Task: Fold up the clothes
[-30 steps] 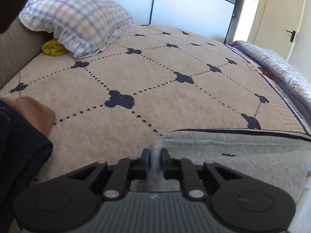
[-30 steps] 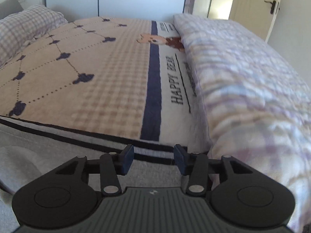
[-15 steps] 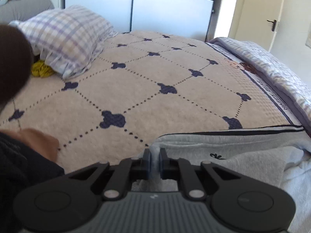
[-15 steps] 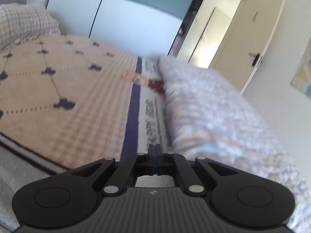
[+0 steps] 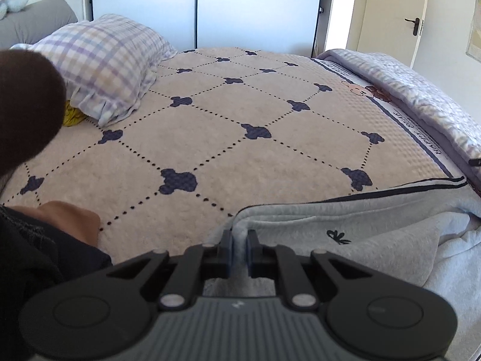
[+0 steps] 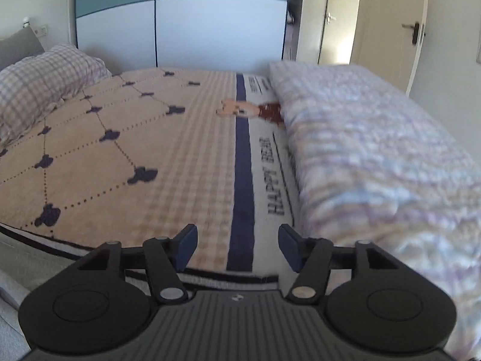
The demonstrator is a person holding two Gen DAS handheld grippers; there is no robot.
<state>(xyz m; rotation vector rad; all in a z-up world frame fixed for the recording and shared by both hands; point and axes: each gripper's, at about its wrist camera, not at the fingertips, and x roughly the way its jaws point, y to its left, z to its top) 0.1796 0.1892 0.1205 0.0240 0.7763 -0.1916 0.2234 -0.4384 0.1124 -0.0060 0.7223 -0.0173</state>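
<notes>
Grey sweatshirt (image 5: 375, 219) edge clamped in left tool (image 5: 239, 242), right tool (image 6: 237, 246) opening with nothing between, bed (image 5: 210, 138) beneath.

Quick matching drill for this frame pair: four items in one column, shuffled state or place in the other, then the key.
Items:
1. left tongs
2. right tongs
3. checked pillow
4. folded quilt

States or places:
A. lying along the right side of the bed
B. pinching a fold of the grey garment
C. apart and opening, nothing between them
D. at the head of the bed, on the left, over something yellow

Pairs: 1-B, 2-C, 3-D, 4-A
</notes>
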